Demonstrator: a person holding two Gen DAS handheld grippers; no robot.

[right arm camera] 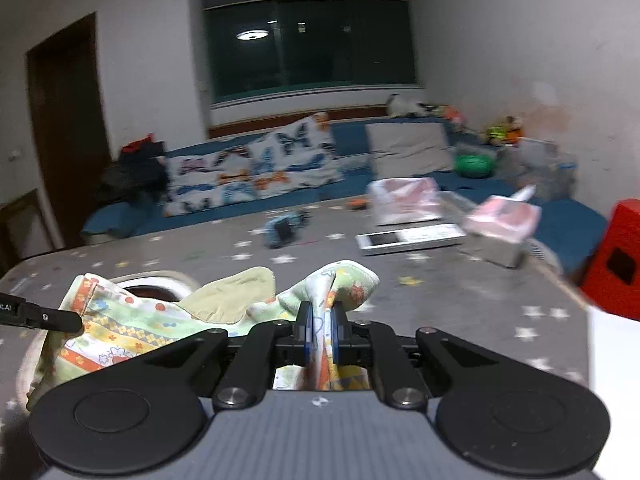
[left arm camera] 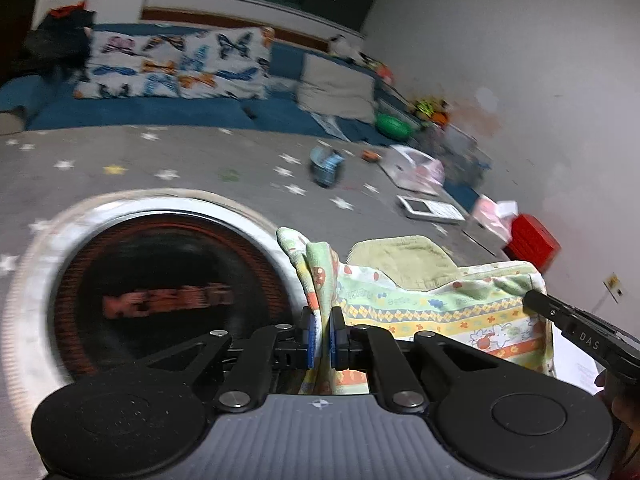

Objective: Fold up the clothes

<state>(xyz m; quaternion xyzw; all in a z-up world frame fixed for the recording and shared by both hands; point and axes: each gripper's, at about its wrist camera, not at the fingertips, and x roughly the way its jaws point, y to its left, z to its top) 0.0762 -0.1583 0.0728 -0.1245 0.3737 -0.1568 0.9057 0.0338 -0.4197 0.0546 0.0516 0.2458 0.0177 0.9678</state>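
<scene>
A small patterned child's garment [left arm camera: 436,308], pale green with orange and yellow bands and a plain olive inner side, hangs stretched between my two grippers above the grey star-print table. My left gripper [left arm camera: 321,336] is shut on one bunched edge of it. My right gripper [right arm camera: 320,334] is shut on the other edge of the garment [right arm camera: 128,332]. The right gripper's black tip shows in the left wrist view [left arm camera: 538,300], and the left gripper's tip shows in the right wrist view [right arm camera: 60,320].
A round heater with a silver rim [left arm camera: 52,248] sits in the table under the garment. On the far table lie a white tablet [right arm camera: 408,238], pink tissue packs [right arm camera: 500,220], a blue toy [right arm camera: 282,230] and a red box [right arm camera: 616,260]. A blue sofa with a butterfly-print pillow [right arm camera: 252,168] stands behind.
</scene>
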